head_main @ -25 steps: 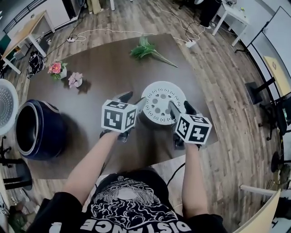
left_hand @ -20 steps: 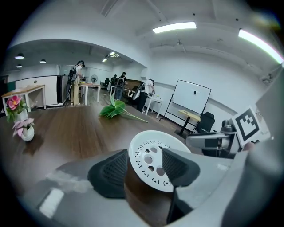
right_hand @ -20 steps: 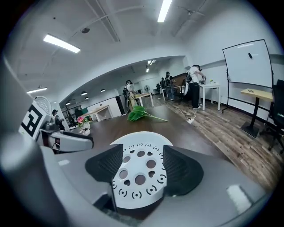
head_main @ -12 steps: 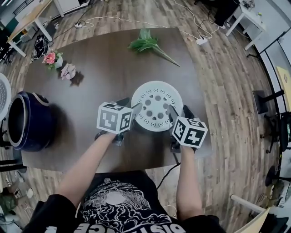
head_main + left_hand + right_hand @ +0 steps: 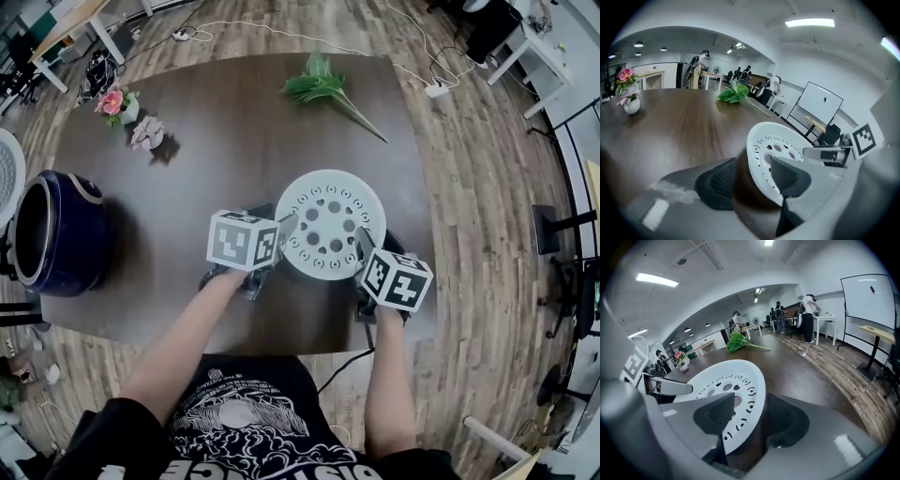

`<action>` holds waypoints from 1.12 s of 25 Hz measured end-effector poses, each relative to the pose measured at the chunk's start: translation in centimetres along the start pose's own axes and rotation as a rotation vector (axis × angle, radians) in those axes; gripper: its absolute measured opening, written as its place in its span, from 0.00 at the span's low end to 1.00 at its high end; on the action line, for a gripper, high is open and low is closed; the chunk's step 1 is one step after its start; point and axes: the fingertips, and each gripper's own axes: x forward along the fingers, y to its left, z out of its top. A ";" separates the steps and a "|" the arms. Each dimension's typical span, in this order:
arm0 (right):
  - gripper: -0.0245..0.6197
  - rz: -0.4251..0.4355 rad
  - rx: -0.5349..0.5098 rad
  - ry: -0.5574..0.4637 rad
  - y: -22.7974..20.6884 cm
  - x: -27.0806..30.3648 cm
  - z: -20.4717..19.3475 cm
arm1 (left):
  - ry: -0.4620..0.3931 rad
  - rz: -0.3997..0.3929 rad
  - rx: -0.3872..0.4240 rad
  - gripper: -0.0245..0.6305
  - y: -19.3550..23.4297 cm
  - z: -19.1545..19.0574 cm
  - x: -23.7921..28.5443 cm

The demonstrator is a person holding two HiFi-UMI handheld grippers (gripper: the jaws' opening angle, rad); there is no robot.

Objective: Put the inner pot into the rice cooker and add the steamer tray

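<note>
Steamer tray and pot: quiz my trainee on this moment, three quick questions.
1. True or false: the steamer tray sits on top of the inner pot.
2. The rice cooker stands at which end of the table? A: the person's left. B: the person's right.
3. Fill in: the left gripper and right gripper each clamp the pot's ____.
Key: 1 true; 2 A; 3 rim.

Dark brown wooden table (image 5: 216,159) across the middle of the frame, open dark blue rice cooker (image 5: 56,246) standing at its left edge, pink potted flower (image 5: 116,101) and pale potted flower (image 5: 148,136) side by side at upper left, green leafy sprig (image 5: 323,86) lying at top centre.
</note>
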 end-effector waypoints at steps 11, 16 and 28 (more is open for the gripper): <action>0.20 -0.015 0.039 0.012 -0.3 0.2 -0.3 | -0.007 -0.018 -0.035 0.24 0.0 0.4 0.3; 0.17 -0.010 0.044 0.014 0.0 0.0 -0.3 | -0.007 -0.005 -0.041 0.19 0.1 0.1 -0.2; 0.15 0.049 -0.011 -0.042 4.5 -0.3 3.4 | -0.133 0.026 -0.105 0.17 2.4 2.7 -4.7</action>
